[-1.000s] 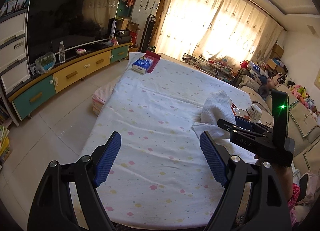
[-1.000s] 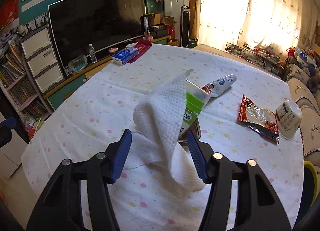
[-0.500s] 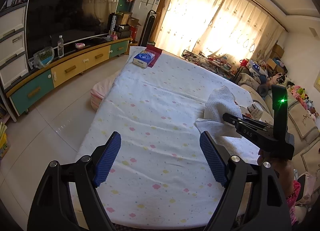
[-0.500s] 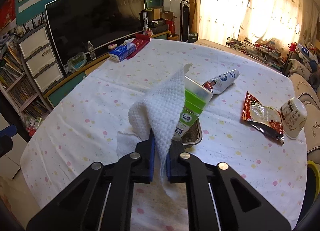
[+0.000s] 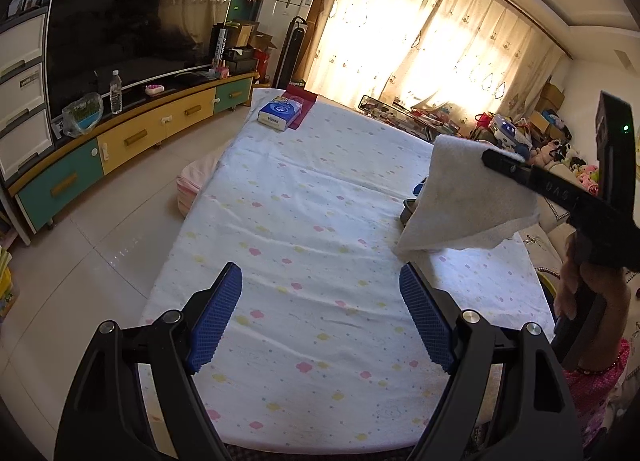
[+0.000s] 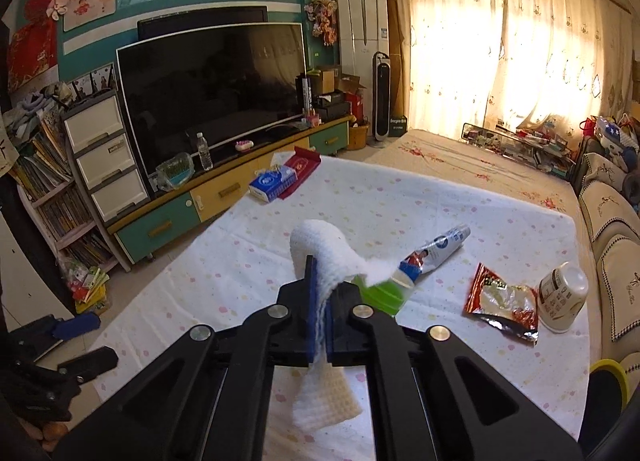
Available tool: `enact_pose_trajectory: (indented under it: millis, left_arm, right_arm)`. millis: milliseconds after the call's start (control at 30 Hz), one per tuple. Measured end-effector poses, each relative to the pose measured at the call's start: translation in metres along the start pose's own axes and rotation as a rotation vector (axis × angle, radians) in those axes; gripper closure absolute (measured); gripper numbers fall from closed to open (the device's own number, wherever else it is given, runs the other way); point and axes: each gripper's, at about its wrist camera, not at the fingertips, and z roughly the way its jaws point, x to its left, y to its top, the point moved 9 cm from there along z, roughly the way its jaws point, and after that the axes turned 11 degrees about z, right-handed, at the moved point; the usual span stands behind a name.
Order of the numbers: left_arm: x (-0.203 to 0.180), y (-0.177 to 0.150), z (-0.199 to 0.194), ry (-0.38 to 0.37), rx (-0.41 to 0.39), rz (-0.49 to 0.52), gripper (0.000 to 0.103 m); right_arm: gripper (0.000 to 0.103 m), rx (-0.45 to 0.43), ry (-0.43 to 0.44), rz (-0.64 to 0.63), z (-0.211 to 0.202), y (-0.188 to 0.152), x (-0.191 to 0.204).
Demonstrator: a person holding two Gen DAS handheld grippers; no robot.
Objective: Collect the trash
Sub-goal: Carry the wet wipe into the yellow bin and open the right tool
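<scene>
Closest to us, our right gripper (image 6: 319,315) has its two fingers squeezed tight on a white paper towel (image 6: 326,255). The towel is up in the air, off the table (image 6: 460,197). One end hangs down at 6 o'clock and the other end curls up over the tips.

Our left gripper (image 5: 320,319) has its blue fingers wide apart, with nothing between them. It floats over the spotted cloth. From there, we see the towel (image 5: 460,201) at 2 o'clock.

Just past the towel, at 1 o'clock, is a green bottle (image 6: 382,293), then a toothpaste tube (image 6: 434,251). At 3 o'clock lie a red snack wrapper (image 6: 500,301) and a white cup (image 6: 562,297) on its side, touching.

Far away at 11 o'clock, we see a blue tissue pack (image 6: 272,181) by the table's edge.
</scene>
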Motion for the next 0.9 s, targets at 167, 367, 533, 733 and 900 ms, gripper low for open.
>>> enact_pose_trajectory:
  millis: [167, 367, 533, 733, 900]
  left_arm:
    - [-0.002, -0.001, 0.002, -0.004, 0.004, 0.005, 0.023]
    - [-0.005, -0.002, 0.003, -0.008, 0.009, 0.011, 0.023]
    - [-0.009, -0.004, 0.006, -0.008, 0.020, 0.019, 0.023]
    - [-0.019, -0.004, 0.009, -0.007, 0.033, 0.041, 0.023]
    - [-0.033, -0.005, 0.014, -0.018, 0.040, 0.063, 0.023]
  right_arm:
    - [0.100, -0.089, 0.006, 0.010, -0.036, 0.028, -0.004]
    - [0.100, -0.176, -0.009, 0.055, -0.081, 0.043, -0.030]
    - [0.100, -0.193, -0.075, 0.119, -0.101, 0.034, -0.076]
    - [0.100, -0.209, -0.195, 0.226, -0.127, 0.015, -0.155]
    - [0.100, -0.179, -0.315, 0.291, -0.143, -0.009, -0.225]
